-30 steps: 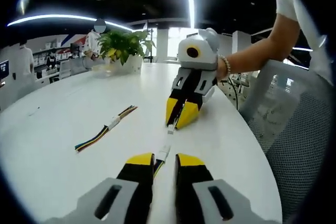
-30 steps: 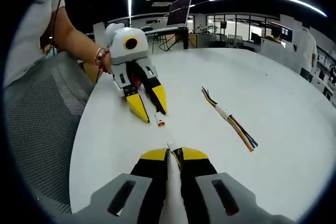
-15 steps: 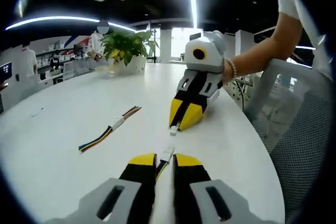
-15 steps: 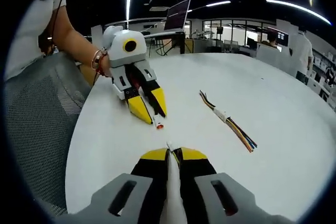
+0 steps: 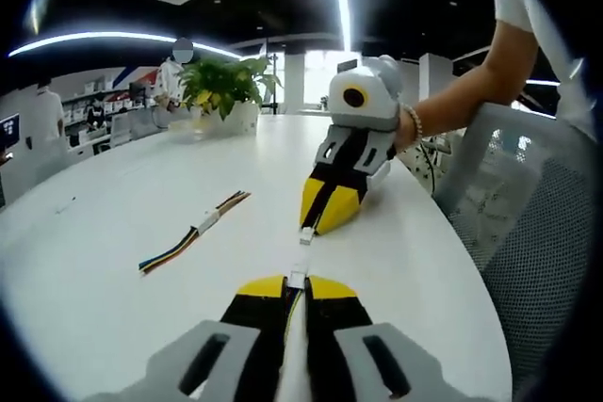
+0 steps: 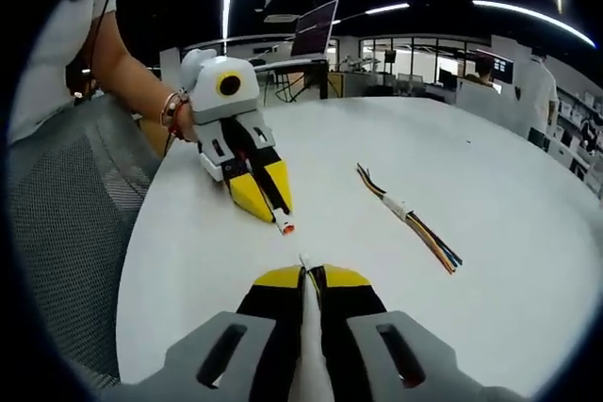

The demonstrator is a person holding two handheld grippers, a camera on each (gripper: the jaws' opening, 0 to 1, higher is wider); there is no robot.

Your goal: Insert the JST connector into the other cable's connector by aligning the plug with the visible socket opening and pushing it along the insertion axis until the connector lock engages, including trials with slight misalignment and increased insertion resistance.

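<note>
While unlabelled, connectors (image 5: 298, 279) held apart by tools (image 5: 294, 291).

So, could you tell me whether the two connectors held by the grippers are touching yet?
Apart. In the left gripper view, a strip of bare table separates the left gripper's connector from the right gripper's connector.

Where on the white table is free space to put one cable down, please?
Bare white table lies beyond the joined multicoloured spare cable, and between that cable and the potted green plant. It is crowded where the yellow-tipped right gripper and left gripper face each other.
</note>
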